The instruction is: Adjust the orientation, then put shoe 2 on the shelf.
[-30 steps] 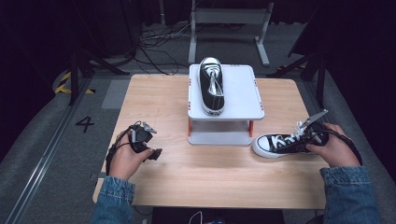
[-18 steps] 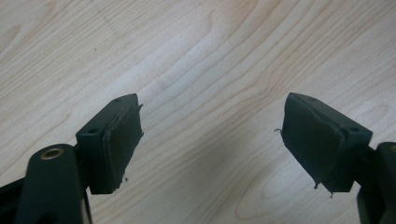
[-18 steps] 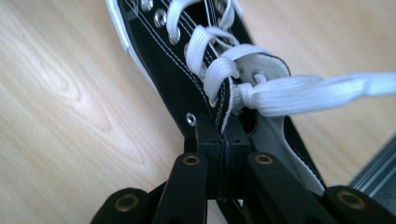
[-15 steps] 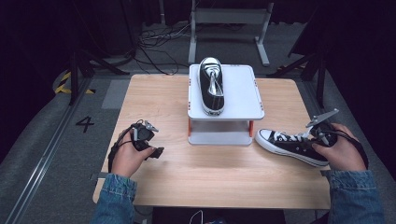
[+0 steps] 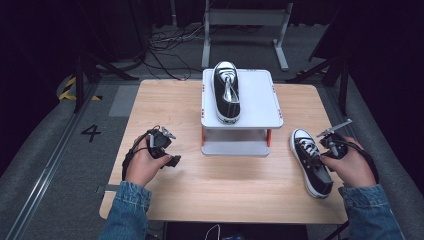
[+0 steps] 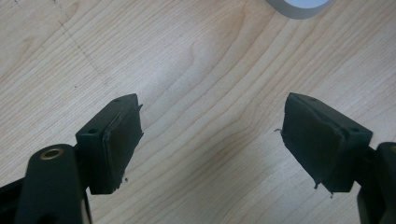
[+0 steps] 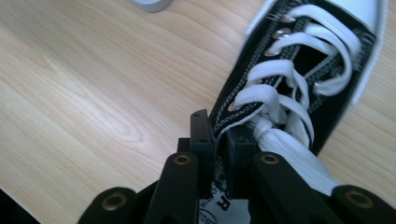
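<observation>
Two black sneakers are being set on a white stand (image 5: 260, 107) at the middle of the desk (image 5: 165, 107), toward its far edge. One sneaker (image 5: 226, 92) already lies on the stand's top shelf, left of centre, toe toward the far edge; the space beside it is free. The second sneaker (image 5: 311, 162) is near the desk's right edge, just right of the stand, toe pointing away from the person. The right hand-held gripper (image 7: 219, 140) is clamped on this sneaker's collar (image 7: 226, 119) beside the laces, its jaws having just eased a little with the canvas between them. The left hand-held gripper (image 6: 210, 135) rests over bare wood near the left edge, jaws apart and holding nothing. Judged from this layout, the work is about half done: lifting the second sneaker and placing it beside the first remains.
</observation>
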Tool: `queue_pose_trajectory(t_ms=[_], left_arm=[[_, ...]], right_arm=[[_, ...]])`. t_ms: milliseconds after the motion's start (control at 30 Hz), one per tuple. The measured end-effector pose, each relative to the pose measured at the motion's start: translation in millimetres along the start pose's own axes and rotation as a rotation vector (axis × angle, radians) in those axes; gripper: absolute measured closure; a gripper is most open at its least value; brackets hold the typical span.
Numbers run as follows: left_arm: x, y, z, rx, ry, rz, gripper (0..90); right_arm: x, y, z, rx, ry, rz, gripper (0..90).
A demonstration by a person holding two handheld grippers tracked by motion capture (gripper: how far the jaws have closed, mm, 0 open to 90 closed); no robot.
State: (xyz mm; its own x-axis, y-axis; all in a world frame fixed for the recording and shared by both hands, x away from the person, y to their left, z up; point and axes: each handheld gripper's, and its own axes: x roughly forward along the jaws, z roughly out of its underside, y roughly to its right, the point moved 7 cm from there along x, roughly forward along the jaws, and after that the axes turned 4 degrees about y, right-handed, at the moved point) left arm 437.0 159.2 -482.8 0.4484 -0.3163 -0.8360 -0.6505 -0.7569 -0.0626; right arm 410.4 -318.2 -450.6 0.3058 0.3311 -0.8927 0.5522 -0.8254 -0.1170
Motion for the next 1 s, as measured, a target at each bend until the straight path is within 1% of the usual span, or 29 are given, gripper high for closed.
queue_pose_trajectory(t_ms=[33,67,100,133,167,200,233,267,300,333,367,400,433,467,500,533,567,600,633,700,733,767,800,867,933,967,1000], left_arm=[[-0.4,-0.3,0.0,0.005,0.004,-0.004,20.6],[-0.9,0.0,0.4,-0.001,0.003,-0.002,20.6],[-0.8,0.0,0.2,-0.005,0.011,0.001,20.6],[-1.5,-0.8,0.4,-0.002,0.006,-0.002,20.6],[-1.2,-0.9,0.4,-0.003,0.007,-0.002,20.6],[-1.0,-0.7,0.5,-0.002,0.004,-0.001,20.6],[-0.3,0.2,0.4,-0.008,0.007,0.0,20.6],[-0.5,0.0,0.1,0.002,0.004,-0.002,20.6],[-0.5,0.4,-0.3,0.003,0.005,0.001,20.6],[-0.8,0.7,-0.4,0.003,0.004,0.003,20.5],[-0.8,0.4,-0.7,0.001,0.006,0.001,20.5],[-1.0,0.5,-0.7,-0.005,0.006,0.004,20.5],[-1.0,-0.5,-0.9,-0.001,0.009,-0.001,20.5],[-0.9,-0.3,-0.7,-0.004,0.008,0.0,20.5],[-0.6,0.1,-0.1,-0.006,0.005,0.001,20.5],[-0.5,0.6,0.4,-0.008,0.0,0.002,20.5],[-0.1,1.0,1.1,-0.006,-0.002,0.003,20.5],[0.1,1.1,1.5,-0.002,-0.002,0.003,20.5],[-0.1,1.3,2.3,-0.003,-0.007,0.004,20.5],[-0.9,1.2,3.4,-0.011,-0.01,0.002,20.5],[-1.4,0.7,3.6,-0.01,-0.008,0.001,20.5],[-1.6,0.7,3.7,-0.014,-0.006,0.001,20.5],[-2.2,0.0,3.8,-0.009,-0.007,-0.003,20.5],[-1.7,0.9,4.2,-0.015,-0.009,0.001,20.5],[-1.0,1.3,5.2,-0.013,-0.013,0.003,20.5],[-1.0,1.2,5.8,-0.012,-0.018,0.002,20.5],[-0.9,0.8,6.0,-0.01,-0.019,0.0,20.4]], right_arm=[[2.8,-4.1,-2.8,-0.014,-0.007,0.006,83.3],[4.3,-6.9,-4.7,-0.019,-0.01,0.009,82.4],[4.6,-8.6,-5.2,-0.012,-0.011,0.005,80.4],[5.0,-10.5,-4.8,0.004,-0.012,-0.009,76.6],[6.6,-13.1,-3.9,0.017,-0.018,-0.034,70.4],[7.6,-16.5,-2.6,0.016,-0.03,-0.065,66.1],[7.9,-18.0,-2.4,0.004,-0.021,-0.075,65.3],[7.0,-16.7,-1.4,-0.012,-0.02,-0.071,64.7],[5.5,-16.1,-0.4,-0.009,-0.016,-0.073,63.7],[2.0,-16.5,0.3,-0.006,-0.011,-0.086,61.7],[-4.4,-16.8,0.3,0.001,0.008,-0.093,59.1],[-8.6,-16.2,0.8,-0.003,0.018,-0.092,57.9],[-15.3,-14.5,1.3,-0.013,0.033,-0.083,57.3],[-23.0,-11.2,0.3,-0.022,0.062,-0.06,57.1],[-30.9,-6.7,-1.6,-0.023,0.105,-0.035,56.3],[-38.1,-1.6,-2.6,-0.019,0.136,-0.01,56.0],[-43.7,3.1,-2.4,-0.02,0.15,0.012,53.9],[-47.8,8.9,-1.4,-0.034,0.155,0.034,50.9],[-48.8,12.0,-0.8,-0.047,0.155,0.052,50.9],[-47.6,18.3,1.7,-0.087,0.132,0.074,50.2],[-45.2,20.4,2.3,-0.109,0.121,0.081,48.2],[-40.6,22.2,2.6,-0.138,0.108,0.088,46.2],[-37.1,22.8,2.7,-0.16,0.096,0.092,46.0],[-24.8,22.8,3.0,-0.211,0.049,0.097,45.4],[-14.8,22.0,3.1,-0.237,0.012,0.095,44.9],[-9.5,21.7,2.3,-0.252,0.001,0.088,45.0],[-4.6,21.6,1.0,-0.254,-0.004,0.08,45.0]])
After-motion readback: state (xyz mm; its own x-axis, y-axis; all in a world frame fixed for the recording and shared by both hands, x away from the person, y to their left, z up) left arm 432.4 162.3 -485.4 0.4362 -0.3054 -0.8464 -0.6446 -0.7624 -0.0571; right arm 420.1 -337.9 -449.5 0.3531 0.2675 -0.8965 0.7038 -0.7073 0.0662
